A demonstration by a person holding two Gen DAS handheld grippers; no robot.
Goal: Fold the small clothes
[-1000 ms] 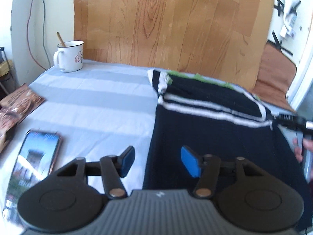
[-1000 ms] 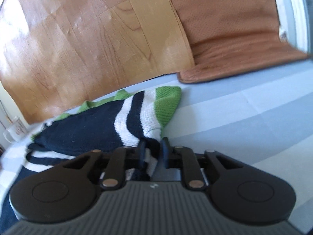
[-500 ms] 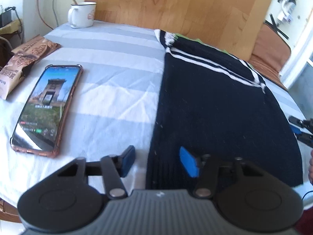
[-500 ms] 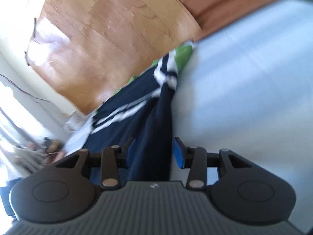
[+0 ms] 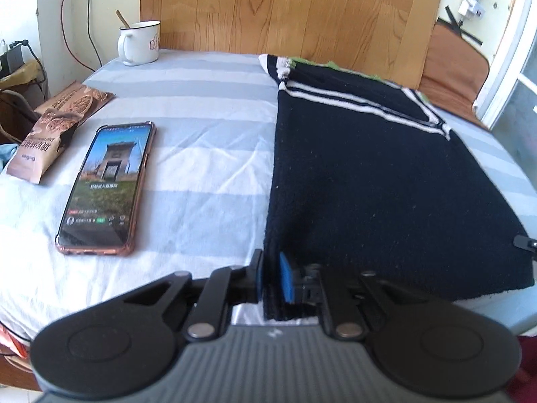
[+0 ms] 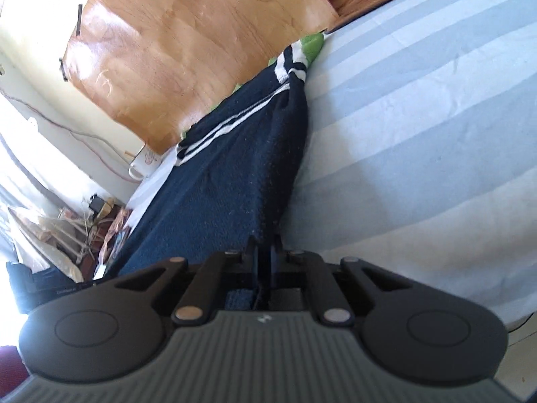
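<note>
With both sets of jaws just closed, the near hem of the dark sweater (image 5: 386,174), spread flat on the striped sheet (image 5: 208,107), is pinched at 2 corners by the left gripper (image 5: 271,277) and right gripper (image 6: 265,252), so the fold can begin.

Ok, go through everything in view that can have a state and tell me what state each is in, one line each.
Left gripper: jaws just closed, shut on the sweater's near left corner.
Right gripper: jaws just closed, shut on the sweater's near right edge.
Sweater: spread flat on the sheet, sleeves folded in.
Phone: face up, screen lit.
Mug: upright, utensil inside.
Snack bag: lying flat.
</note>
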